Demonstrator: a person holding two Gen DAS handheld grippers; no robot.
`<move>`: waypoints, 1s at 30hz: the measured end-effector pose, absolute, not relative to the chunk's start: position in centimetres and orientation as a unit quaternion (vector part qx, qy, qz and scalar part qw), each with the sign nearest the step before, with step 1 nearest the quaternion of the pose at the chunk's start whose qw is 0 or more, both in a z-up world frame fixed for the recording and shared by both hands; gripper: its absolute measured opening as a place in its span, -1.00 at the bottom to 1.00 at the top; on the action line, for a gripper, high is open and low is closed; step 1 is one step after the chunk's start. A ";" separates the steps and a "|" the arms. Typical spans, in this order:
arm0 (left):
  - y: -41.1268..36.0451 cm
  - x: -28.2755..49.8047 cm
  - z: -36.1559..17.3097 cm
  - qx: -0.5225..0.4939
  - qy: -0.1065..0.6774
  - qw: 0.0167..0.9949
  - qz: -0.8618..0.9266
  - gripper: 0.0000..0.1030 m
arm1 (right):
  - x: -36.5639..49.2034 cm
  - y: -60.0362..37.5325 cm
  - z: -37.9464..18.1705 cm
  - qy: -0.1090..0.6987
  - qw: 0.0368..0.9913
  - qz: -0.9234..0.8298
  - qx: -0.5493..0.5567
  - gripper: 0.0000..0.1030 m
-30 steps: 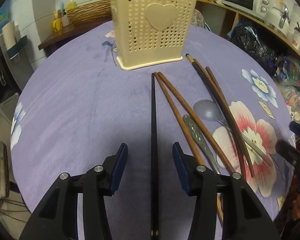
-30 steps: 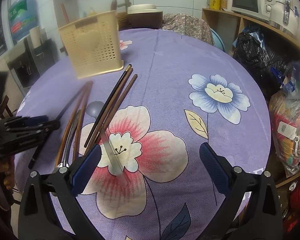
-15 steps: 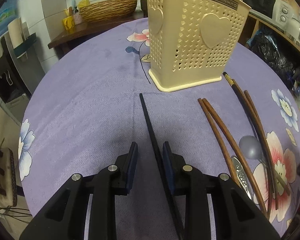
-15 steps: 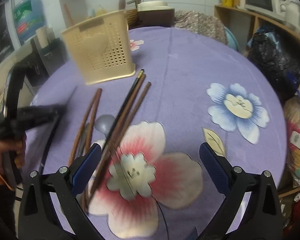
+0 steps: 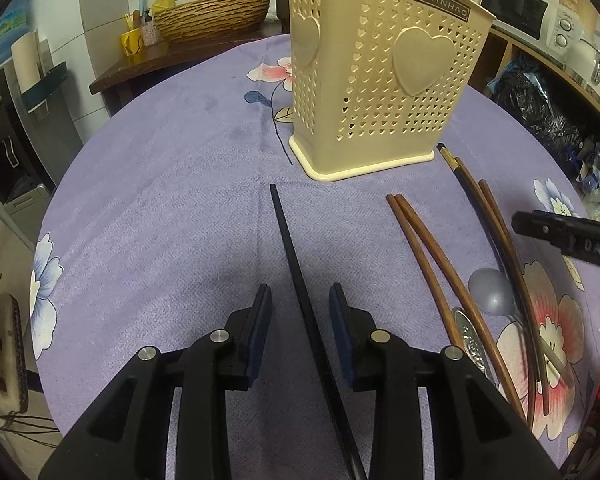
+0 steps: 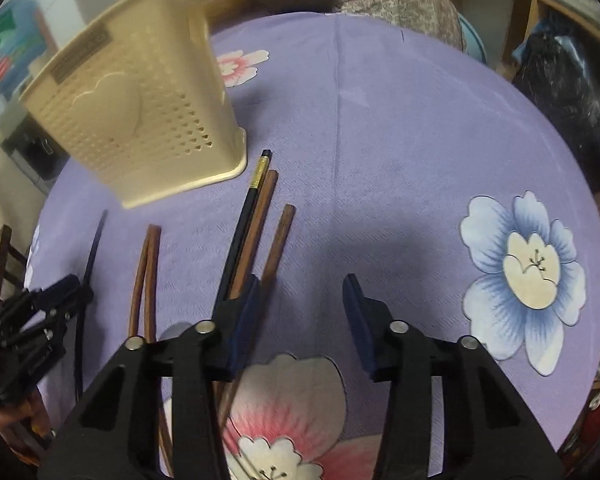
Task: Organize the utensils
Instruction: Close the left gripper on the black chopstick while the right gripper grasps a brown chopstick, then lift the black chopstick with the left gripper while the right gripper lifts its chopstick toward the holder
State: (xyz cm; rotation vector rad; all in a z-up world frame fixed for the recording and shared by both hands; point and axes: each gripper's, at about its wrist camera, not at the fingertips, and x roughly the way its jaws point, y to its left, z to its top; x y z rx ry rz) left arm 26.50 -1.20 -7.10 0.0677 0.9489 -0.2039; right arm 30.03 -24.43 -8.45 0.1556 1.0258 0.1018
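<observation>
my left gripper (image 5: 298, 322) straddles the black chopstick (image 5: 290, 254) lying before the basket (image 5: 380, 80), jaws part open, nothing gripped. my right gripper (image 6: 302, 316) gapes empty. closing off-centre could roll it away.

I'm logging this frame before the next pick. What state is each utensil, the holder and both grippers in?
left gripper: open, straddling the black chopstick.
black chopstick: flat on cloth, not clamped.
right gripper: open, holding nothing.
brown chopsticks: lying loose on cloth.
spoon: lying under chopsticks.
utensil holder: upright; contents hidden.
</observation>
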 end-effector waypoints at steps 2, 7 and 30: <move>-1.3 26.6 -7.1 0.035 0.455 0.884 -0.098 -0.40 | 30.6 -24.3 -8.5 0.491 0.865 0.051 0.090 -0.23; -1.2 26.7 -7.1 0.036 0.456 0.883 -0.100 -0.40 | 31.7 -23.4 -9.1 0.501 0.861 0.040 0.083 -0.44; -1.8 29.8 -7.0 0.014 0.452 0.888 -0.085 -0.85 | 32.9 -23.0 -9.1 0.472 0.874 0.019 0.117 -0.82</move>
